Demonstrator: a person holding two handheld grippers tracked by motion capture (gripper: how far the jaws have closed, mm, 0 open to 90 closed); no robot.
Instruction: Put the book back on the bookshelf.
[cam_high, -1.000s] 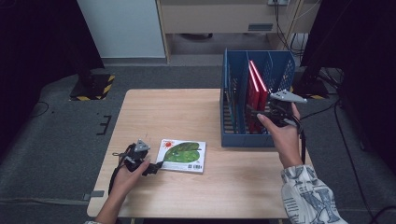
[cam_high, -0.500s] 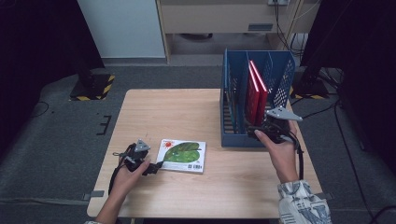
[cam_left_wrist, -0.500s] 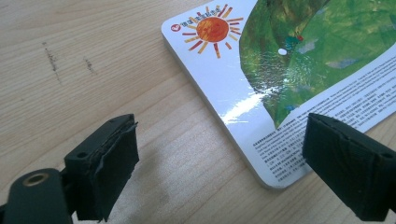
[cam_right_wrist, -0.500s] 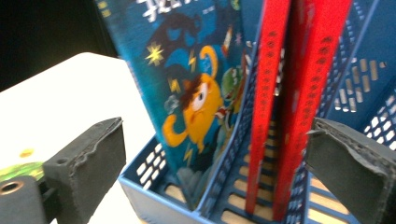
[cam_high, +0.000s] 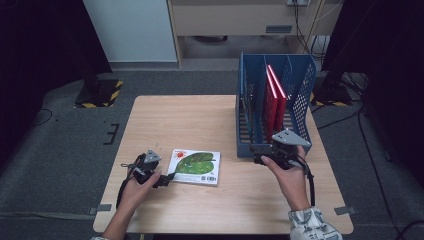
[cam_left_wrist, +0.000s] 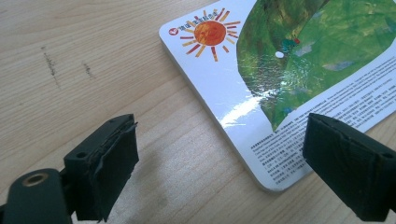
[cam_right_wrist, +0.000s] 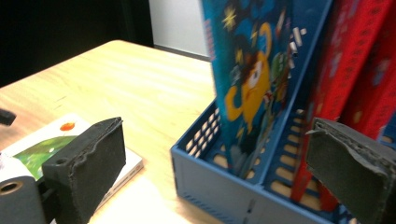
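Fingers of both grippers gape wide, holding nothing.

On the bench (cam_high: 200, 125), a green picture book (cam_high: 196, 167) lies flat near the front, the left claw (cam_high: 167, 179) at its left edge. The right claw (cam_high: 260, 159) sits beside a blue rack (cam_high: 300, 75) holding 2 red books (cam_high: 274, 97).

Glossy book (cam_left_wrist: 299, 70), matt wood table (cam_left_wrist: 93, 70), plastic rack (cam_high: 300, 85).
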